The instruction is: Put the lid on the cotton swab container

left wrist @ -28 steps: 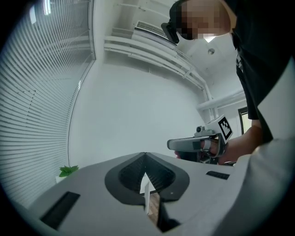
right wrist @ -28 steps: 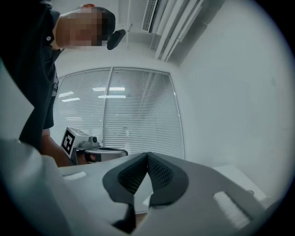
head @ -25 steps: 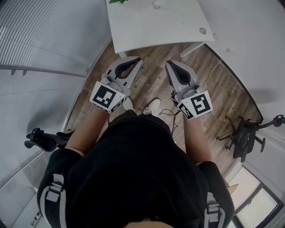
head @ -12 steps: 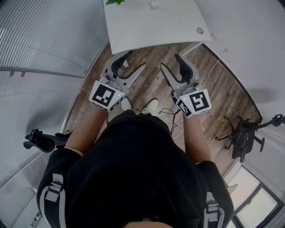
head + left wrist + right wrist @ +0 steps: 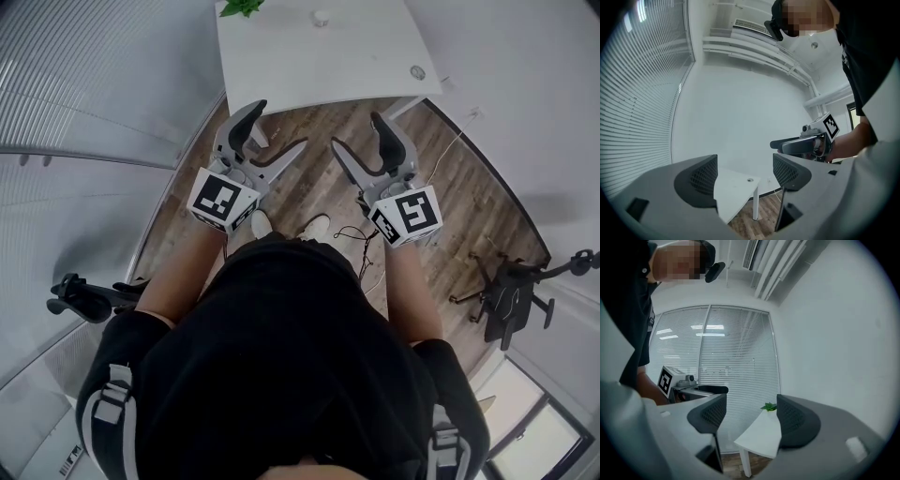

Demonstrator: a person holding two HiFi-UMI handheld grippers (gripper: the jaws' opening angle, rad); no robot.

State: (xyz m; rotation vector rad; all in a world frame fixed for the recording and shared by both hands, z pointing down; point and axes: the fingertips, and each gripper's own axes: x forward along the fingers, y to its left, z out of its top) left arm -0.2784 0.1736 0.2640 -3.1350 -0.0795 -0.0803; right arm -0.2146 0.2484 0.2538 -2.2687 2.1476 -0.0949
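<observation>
I hold my left gripper (image 5: 277,128) and my right gripper (image 5: 356,132) side by side over the brown wooden plank floor (image 5: 314,183), just short of the near edge of the white rectangular surface (image 5: 309,66). Both point towards that surface. The jaws of the left gripper are opening and stand wide apart with nothing between them; past them I see only the near corner of the surface and the wall behind it. The jaws of the right gripper are opening too, also wide apart and empty. Neither gripper touches the surface or anything on it. A small pale round thing (image 5: 321,16) sits on the surface towards its far edge, well apart from both grippers. It is too small for me to tell whether it is the cotton swab container or its lid. A green leafy plant (image 5: 242,7) stands at the far left corner of the surface, near the round thing. A flat round disc (image 5: 417,72) lies close to the surface's right corner.
</observation>
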